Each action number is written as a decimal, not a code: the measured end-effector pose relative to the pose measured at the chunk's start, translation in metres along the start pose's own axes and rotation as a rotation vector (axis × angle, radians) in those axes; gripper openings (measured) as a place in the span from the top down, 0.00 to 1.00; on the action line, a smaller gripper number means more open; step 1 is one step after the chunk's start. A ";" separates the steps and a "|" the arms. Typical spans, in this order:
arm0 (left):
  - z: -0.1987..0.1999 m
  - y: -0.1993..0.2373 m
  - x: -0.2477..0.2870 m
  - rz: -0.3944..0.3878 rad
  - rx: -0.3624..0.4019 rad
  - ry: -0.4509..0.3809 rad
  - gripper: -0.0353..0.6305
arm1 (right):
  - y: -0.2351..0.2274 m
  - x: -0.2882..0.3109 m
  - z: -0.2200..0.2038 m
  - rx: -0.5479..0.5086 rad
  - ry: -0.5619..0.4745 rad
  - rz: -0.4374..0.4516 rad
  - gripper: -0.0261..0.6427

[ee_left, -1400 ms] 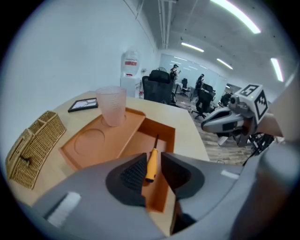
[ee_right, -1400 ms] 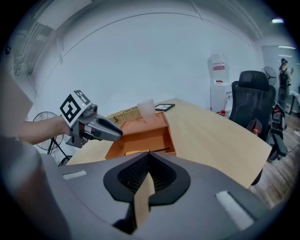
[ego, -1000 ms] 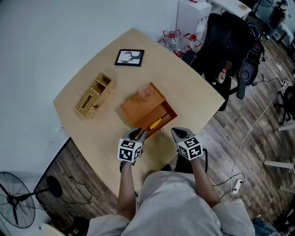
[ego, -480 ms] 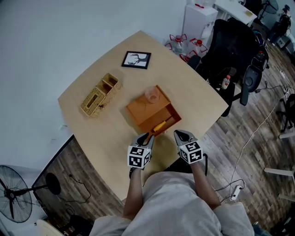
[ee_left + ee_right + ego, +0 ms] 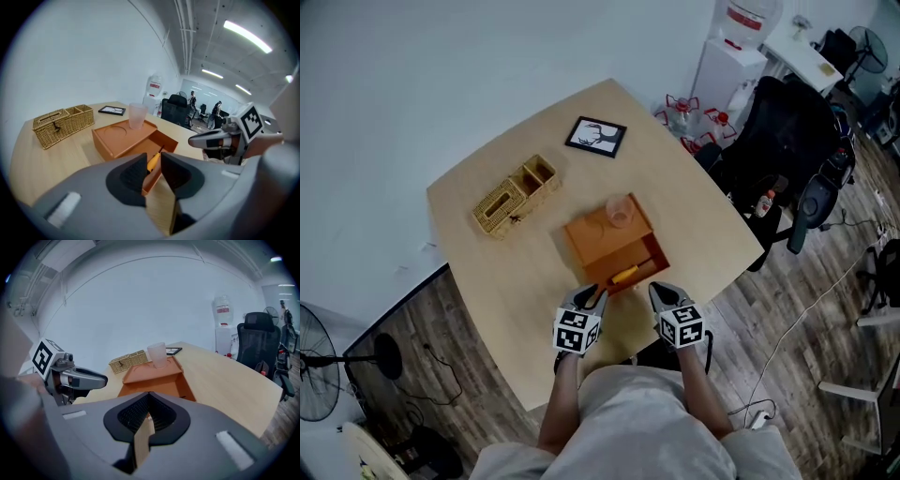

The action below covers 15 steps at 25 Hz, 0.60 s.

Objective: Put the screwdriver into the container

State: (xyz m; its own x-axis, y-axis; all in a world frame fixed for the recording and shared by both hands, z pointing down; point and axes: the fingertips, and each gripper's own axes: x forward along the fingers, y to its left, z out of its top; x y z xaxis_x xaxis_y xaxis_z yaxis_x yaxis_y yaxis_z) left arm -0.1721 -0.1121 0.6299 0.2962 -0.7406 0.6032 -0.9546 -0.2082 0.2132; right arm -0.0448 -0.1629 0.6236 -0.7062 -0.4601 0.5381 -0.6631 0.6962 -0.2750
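On the table [image 5: 487, 253], found a wicker basket [image 5: 514, 194], contents unclear; then the container [image 5: 586, 246], a cup [image 5: 620, 213] on its raised half, the screwdriver [image 5: 624, 275] inside its open compartment. Held left gripper [image 5: 593, 295] narrowly parted, empty; right gripper [image 5: 661, 292] closed.

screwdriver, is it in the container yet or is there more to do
Done: the screwdriver lies in the open lower compartment of the orange container.
In hand: nothing. The left gripper has its jaws apart and empty, just short of the container; the right gripper has its jaws together and empty.
Left: seemingly nothing for this task.
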 end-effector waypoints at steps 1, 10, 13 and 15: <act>0.001 0.001 -0.001 0.002 -0.002 -0.002 0.72 | 0.001 0.000 0.000 0.000 0.002 0.002 0.96; -0.007 -0.003 0.000 -0.001 -0.001 -0.001 0.74 | 0.008 -0.001 0.001 -0.022 0.007 0.010 0.96; -0.008 -0.005 -0.001 -0.011 0.008 0.004 0.76 | 0.010 -0.003 -0.001 -0.019 0.007 0.004 0.96; -0.008 -0.005 -0.002 -0.016 0.009 0.000 0.79 | 0.009 -0.005 -0.004 -0.016 0.007 0.000 0.96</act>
State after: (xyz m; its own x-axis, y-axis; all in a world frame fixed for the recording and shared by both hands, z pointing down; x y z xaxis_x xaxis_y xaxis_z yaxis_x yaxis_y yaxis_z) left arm -0.1672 -0.1049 0.6335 0.3112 -0.7370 0.6000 -0.9500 -0.2257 0.2155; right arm -0.0468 -0.1521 0.6215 -0.7043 -0.4562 0.5440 -0.6590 0.7051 -0.2619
